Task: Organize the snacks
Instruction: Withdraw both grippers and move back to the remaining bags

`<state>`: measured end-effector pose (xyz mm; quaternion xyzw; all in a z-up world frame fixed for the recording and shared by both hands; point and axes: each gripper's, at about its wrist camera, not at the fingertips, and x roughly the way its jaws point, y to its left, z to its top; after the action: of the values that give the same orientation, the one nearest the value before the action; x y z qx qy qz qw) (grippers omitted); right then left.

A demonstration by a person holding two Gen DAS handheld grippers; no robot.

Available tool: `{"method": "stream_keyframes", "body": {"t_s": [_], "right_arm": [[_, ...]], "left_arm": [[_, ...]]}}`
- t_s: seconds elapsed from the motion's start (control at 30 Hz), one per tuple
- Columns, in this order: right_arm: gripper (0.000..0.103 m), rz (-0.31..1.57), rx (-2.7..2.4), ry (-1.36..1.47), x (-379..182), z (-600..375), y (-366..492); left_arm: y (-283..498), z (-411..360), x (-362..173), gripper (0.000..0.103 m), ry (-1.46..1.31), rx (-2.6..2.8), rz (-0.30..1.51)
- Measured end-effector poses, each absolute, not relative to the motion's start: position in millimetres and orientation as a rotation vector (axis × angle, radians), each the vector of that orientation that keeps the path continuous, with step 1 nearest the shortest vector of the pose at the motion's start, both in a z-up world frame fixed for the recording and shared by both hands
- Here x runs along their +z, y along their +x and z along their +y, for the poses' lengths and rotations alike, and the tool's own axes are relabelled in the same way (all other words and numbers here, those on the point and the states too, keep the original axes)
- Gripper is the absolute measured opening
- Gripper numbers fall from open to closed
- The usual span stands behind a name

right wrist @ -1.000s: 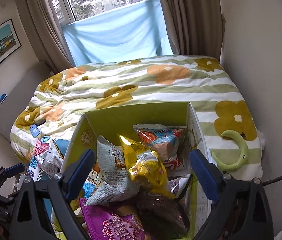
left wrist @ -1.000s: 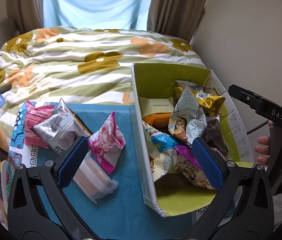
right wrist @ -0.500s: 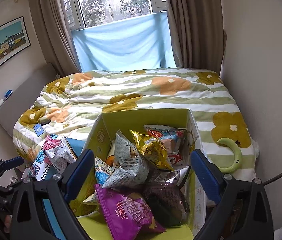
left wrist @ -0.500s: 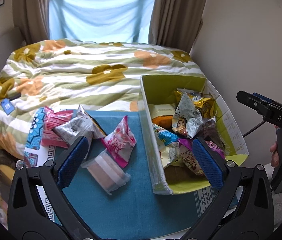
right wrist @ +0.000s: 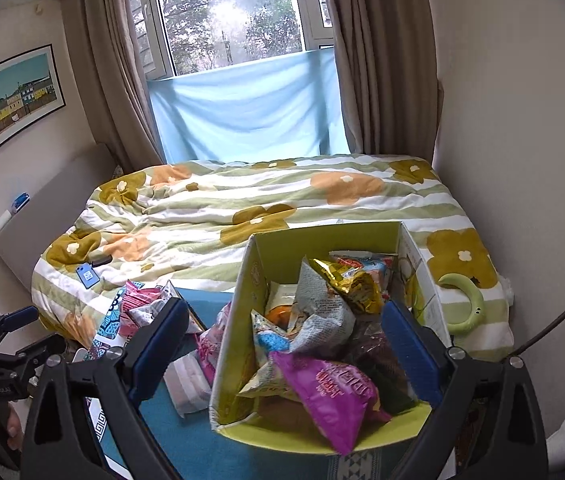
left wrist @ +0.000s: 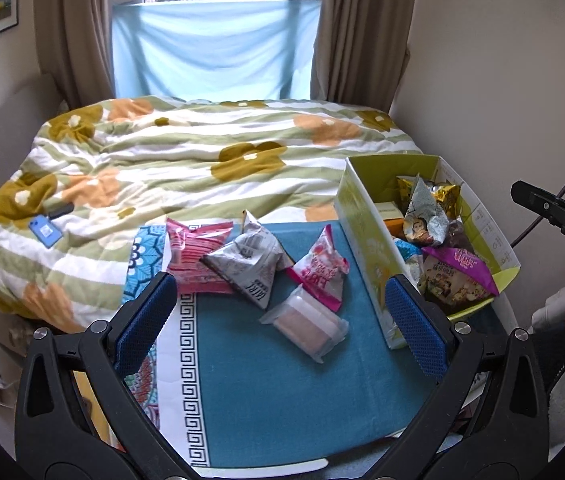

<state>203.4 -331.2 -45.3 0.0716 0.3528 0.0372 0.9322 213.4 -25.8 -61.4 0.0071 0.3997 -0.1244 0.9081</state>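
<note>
A yellow-green cardboard box (left wrist: 366,236) (right wrist: 238,320) stands on a teal mat (left wrist: 282,392), full of snack bags, with a purple bag (right wrist: 326,392) on top at the front. Left of the box lie loose snacks: a pink striped pack (left wrist: 196,256), a grey bag (left wrist: 250,264), a pink-white bag (left wrist: 320,270) and a clear wrapped pack (left wrist: 306,324). My left gripper (left wrist: 280,320) is open and empty, held back above the mat's near part. My right gripper (right wrist: 282,356) is open and empty, above the box's near end.
A bed with a flowered striped duvet (left wrist: 186,168) lies behind the mat. A blue card (left wrist: 44,232) lies on it at left. A green crescent toy (right wrist: 464,304) lies right of the box. A wall (left wrist: 502,80) is close on the right.
Both grippers have pulled back and risen away from the box and snacks, so more of the bed, window and mat shows. The snacks have not moved.
</note>
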Motion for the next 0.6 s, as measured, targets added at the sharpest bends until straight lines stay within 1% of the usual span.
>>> {"method": "stream_keyframes", "body": {"t_s": [0.33, 0.6], "right_arm": [[0.096, 0.729, -0.042, 0.18, -58, -243, 177], [0.096, 0.772, -0.134, 0.232, -93, -183, 163]], "left_arm": [[232, 44, -67, 0.102, 0.064, -0.386, 0.852], [269, 53, -88, 0.102, 0.155, -0.494, 0.871]]}}
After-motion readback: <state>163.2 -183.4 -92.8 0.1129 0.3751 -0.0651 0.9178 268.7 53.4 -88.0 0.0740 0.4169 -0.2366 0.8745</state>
